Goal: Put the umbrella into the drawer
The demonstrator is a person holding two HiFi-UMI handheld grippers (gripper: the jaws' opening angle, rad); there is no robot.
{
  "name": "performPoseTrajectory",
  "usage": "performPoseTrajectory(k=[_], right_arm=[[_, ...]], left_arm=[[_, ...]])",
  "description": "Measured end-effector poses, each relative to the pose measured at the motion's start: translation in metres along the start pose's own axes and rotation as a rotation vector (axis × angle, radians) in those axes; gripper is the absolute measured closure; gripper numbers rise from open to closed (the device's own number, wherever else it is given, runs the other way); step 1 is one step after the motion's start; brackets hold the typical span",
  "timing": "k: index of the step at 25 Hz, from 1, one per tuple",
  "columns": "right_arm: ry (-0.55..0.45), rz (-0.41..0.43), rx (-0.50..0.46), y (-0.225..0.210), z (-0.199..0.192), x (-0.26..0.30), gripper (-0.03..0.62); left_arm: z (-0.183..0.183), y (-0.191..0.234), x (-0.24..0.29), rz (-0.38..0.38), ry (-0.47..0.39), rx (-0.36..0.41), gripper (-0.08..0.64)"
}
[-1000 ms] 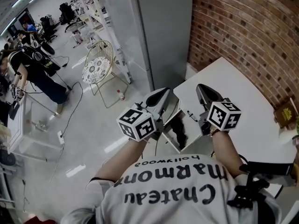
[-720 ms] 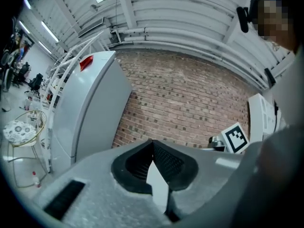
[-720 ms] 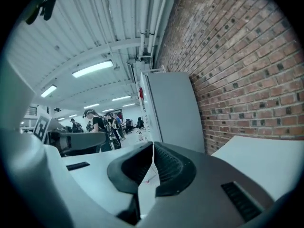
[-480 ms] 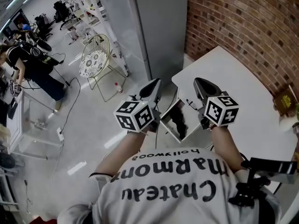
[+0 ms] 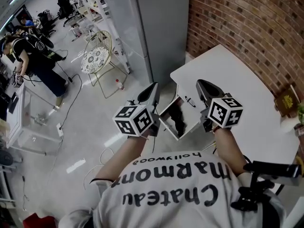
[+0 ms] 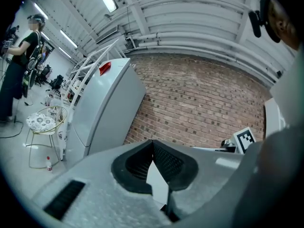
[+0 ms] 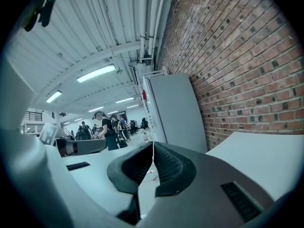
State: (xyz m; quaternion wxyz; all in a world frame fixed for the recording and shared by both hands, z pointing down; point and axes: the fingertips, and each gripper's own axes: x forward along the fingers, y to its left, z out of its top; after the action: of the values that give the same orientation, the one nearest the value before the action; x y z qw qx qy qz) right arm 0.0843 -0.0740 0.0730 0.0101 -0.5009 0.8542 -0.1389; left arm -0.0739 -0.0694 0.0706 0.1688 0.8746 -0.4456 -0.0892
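**Black folded umbrella (image 5: 178, 121) already inside the white pull-out drawer (image 5: 191, 129)**

The drawer juts open from the near edge of the white table (image 5: 237, 94). Left claw (image 5: 152, 87) and right claw (image 5: 202, 84) flank it, each pressed together and empty. Placing looks done; next, the drawer front likely needs pushing inward. Bare floor (image 5: 95, 141) lies open on the left.

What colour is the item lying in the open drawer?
The item is black; clearest in the head view.

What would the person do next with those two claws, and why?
Probably nudge the open drawer shut with the left gripper: a dark thing, likely the umbrella, already lies inside, and both it and the right gripper are shut, empty.
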Motion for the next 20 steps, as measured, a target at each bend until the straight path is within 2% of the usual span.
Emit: performPoseTrajectory(k=[11,20], right_arm=[[0.056,0.008,-0.013,-0.017,-0.018,-0.081,0.574],[0.1,0.043,0.007,-0.014,-0.053,-0.147,0.574]], left_arm=[[-0.048,-0.07,-0.034,0.047,0.028,-0.002,0.545],[-0.092,-0.124,-0.076,0.072,0.035,-0.039,0.545]])
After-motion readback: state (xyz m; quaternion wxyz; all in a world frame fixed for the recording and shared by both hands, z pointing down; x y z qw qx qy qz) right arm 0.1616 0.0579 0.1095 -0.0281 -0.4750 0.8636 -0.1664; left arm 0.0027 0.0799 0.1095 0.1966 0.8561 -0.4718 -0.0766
